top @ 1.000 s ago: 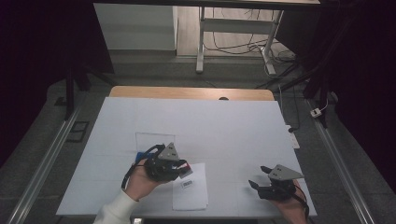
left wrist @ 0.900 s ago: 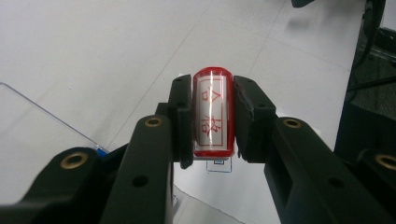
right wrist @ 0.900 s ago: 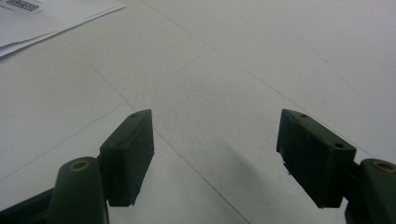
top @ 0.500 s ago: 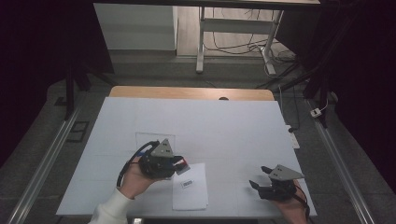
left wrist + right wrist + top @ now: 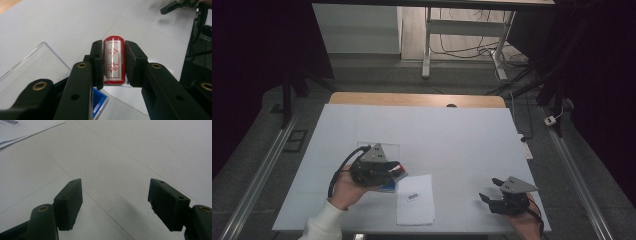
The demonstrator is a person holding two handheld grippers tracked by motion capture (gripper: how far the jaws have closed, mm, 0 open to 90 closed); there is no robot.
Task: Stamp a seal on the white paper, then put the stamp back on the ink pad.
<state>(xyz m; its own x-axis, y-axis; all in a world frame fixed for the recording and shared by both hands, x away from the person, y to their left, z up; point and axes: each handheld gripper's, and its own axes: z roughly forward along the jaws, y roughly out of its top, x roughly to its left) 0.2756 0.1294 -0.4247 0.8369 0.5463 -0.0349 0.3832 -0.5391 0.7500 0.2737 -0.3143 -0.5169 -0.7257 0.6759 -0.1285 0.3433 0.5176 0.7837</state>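
Note:
A red stamp (image 5: 113, 62) with red characters on its white face sits upright between the pads of my left gripper (image 5: 113, 46), which is shut on it. In the high view my left gripper (image 5: 396, 169) hovers at the near left of the table, just left of a white sheet of paper (image 5: 416, 200) with a barcode label. A blue pad (image 5: 98, 101) lies under the jaws. My right gripper (image 5: 487, 192) rests at the near right. Its jaws stand apart over bare table in the right gripper view (image 5: 115, 195), nothing between them.
A clear plastic plate (image 5: 32, 72) lies on the white table cover (image 5: 452, 135) beside my left gripper. The wooden table edge (image 5: 412, 99) runs along the far side. A corner of the paper (image 5: 22, 130) shows at the top left of the right gripper view.
My left hand has drawn back to the left and risen a little with the stamp held in the jaws. The right hand has stayed where it was.

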